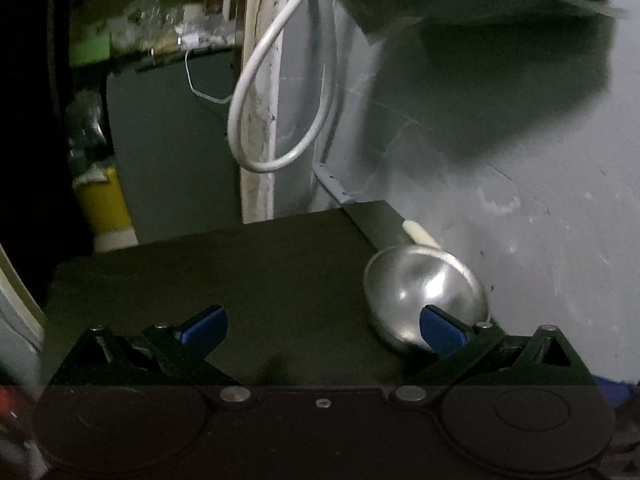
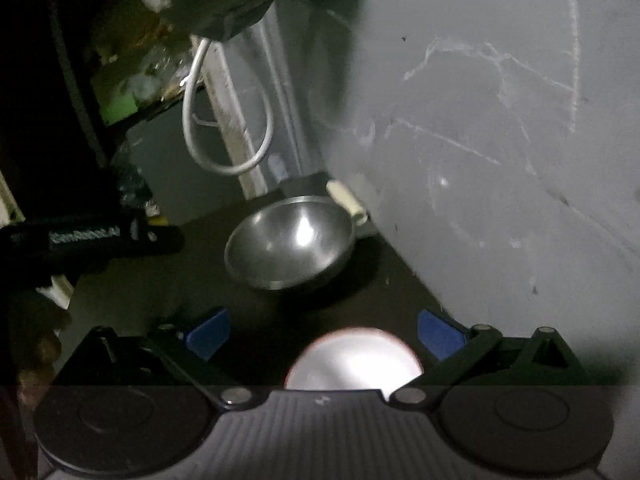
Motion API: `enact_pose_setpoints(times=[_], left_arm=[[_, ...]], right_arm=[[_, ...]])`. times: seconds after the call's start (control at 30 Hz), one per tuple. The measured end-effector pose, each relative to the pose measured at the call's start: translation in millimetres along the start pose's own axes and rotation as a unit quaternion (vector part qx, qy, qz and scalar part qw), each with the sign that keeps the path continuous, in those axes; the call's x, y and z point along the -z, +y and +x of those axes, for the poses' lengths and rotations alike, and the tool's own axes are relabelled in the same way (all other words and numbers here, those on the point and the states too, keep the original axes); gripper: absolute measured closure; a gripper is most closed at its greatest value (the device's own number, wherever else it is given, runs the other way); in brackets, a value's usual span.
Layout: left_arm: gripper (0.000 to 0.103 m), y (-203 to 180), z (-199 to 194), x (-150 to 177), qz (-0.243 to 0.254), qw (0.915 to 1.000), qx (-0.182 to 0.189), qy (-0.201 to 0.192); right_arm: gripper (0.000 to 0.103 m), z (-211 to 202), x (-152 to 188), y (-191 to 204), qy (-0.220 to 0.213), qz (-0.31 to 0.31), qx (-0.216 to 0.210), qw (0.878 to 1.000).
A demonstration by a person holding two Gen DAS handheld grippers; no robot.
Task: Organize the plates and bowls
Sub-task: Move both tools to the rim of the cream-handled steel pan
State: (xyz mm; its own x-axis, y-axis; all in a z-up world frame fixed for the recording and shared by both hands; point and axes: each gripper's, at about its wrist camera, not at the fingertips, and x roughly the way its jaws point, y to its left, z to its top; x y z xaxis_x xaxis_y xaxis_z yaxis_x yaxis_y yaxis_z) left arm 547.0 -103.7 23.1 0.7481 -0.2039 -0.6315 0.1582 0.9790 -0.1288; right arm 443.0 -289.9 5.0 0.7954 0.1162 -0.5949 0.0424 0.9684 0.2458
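Steel bowl (image 2: 290, 242) is sitting on the dark table (image 1: 240, 280) against the wall (image 2: 480, 160); the left gripper (image 1: 323, 332) and right gripper (image 2: 323, 334), both spread and gripping nothing, are facing it, seemingly for pickup.

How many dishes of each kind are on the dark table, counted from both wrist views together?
Steel bowl: 1
White plate with a reddish rim: 1, partly hidden by the right gripper
Total: 2 dishes on the dark table
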Motion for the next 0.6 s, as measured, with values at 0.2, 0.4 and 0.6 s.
enact_pose_setpoints(times=[0.2,0.4,0.6], left_arm=[[0.001,-11,47,-6,-0.01,0.9997,0.01,0.022],[0.006,-23,72,2,0.032,0.9992,0.007,0.023],[0.017,-24,85,1,0.036,0.999,0.01,0.027]], right_arm=[[0.008,36,-13,-8,0.0,0.009,0.009,1.0],[0.015,50,-14,-9,0.002,0.021,0.01,1.0],[0.024,66,-21,-9,0.009,0.014,0.011,1.0]])
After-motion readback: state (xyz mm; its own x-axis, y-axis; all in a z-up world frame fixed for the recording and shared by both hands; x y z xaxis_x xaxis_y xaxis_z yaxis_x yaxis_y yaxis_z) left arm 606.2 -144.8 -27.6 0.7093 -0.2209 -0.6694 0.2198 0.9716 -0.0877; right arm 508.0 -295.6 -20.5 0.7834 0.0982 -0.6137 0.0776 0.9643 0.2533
